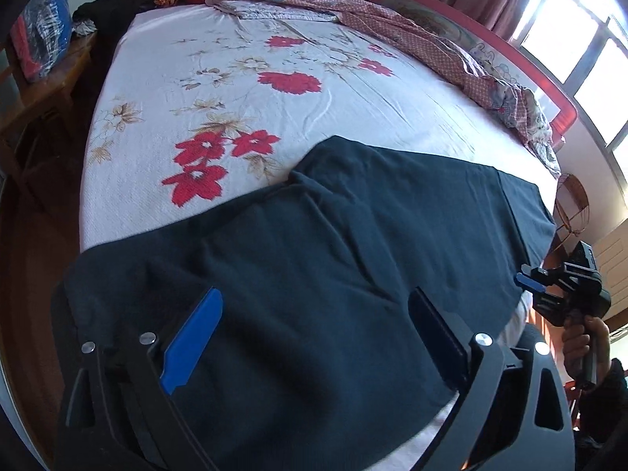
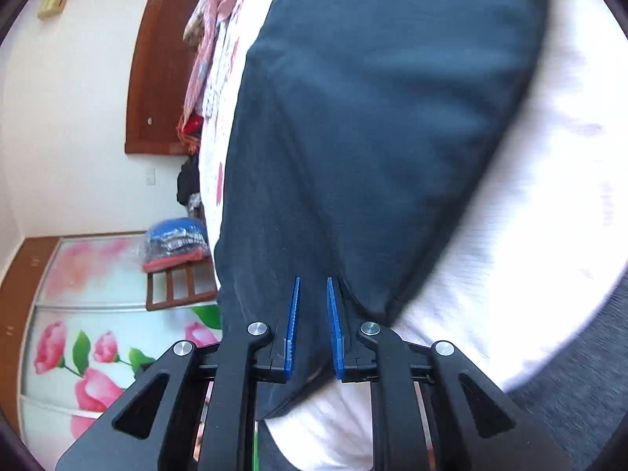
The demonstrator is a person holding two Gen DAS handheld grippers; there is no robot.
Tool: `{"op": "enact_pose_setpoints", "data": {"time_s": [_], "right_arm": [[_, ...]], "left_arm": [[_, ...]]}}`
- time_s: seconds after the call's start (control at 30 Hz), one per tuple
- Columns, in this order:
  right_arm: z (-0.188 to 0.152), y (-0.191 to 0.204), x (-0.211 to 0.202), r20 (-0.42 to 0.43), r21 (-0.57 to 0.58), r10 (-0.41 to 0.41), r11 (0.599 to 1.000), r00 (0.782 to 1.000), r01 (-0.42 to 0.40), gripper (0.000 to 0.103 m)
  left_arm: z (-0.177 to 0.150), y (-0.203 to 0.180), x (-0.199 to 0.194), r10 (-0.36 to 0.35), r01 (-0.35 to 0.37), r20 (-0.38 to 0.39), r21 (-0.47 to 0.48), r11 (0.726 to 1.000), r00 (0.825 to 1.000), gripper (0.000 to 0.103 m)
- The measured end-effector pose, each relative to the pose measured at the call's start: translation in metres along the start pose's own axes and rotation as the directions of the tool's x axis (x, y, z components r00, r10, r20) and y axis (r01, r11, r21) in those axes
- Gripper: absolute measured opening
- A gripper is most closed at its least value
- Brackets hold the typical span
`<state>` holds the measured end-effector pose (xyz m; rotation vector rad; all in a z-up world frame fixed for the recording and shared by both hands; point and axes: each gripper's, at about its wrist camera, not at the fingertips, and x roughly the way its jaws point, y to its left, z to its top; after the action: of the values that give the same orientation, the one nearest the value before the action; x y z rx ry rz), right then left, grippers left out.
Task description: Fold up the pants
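Observation:
Dark navy pants (image 1: 345, 243) lie spread across the near part of a bed with a white floral sheet (image 1: 243, 90). My left gripper (image 1: 314, 310) is open, jaws wide apart, just above the pants near their left end. My right gripper (image 2: 313, 286) has its blue pads close together, with a fold of the pants (image 2: 373, 117) edge between them at the bed's near edge. The right gripper also shows in the left wrist view (image 1: 549, 286), held by a hand at the pants' right end.
A pink patterned quilt (image 1: 412, 35) lies bunched along the far and right side of the bed. A red bed rail (image 1: 565, 106) and window are on the right. A wooden stand with a bag of clothes (image 1: 43, 47) is on the left. A floral wardrobe (image 2: 90, 314) stands beyond.

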<state>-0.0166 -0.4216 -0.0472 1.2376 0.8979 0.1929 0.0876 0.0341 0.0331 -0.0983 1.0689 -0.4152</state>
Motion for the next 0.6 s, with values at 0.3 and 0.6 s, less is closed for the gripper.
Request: {"op": "enact_pose_setpoints", "data": {"time_s": [0.3,0.6], "right_arm": [[0.126,-0.083,-0.161,0.534,0.172,-0.242,0.969,0.81,0.177,0.049],[0.186,-0.106,-0.155,0.511,0.209,-0.237,0.967,0.826,0.149,0.049]], "left_arm": [[-0.037,-0.124,-0.009,-0.244,0.251,-0.099,0.076,0.965,0.965,0.098],[-0.06,-0.168,0.014,-0.218,0.255,-0.251,0.127,0.959,0.943,0.098]]}}
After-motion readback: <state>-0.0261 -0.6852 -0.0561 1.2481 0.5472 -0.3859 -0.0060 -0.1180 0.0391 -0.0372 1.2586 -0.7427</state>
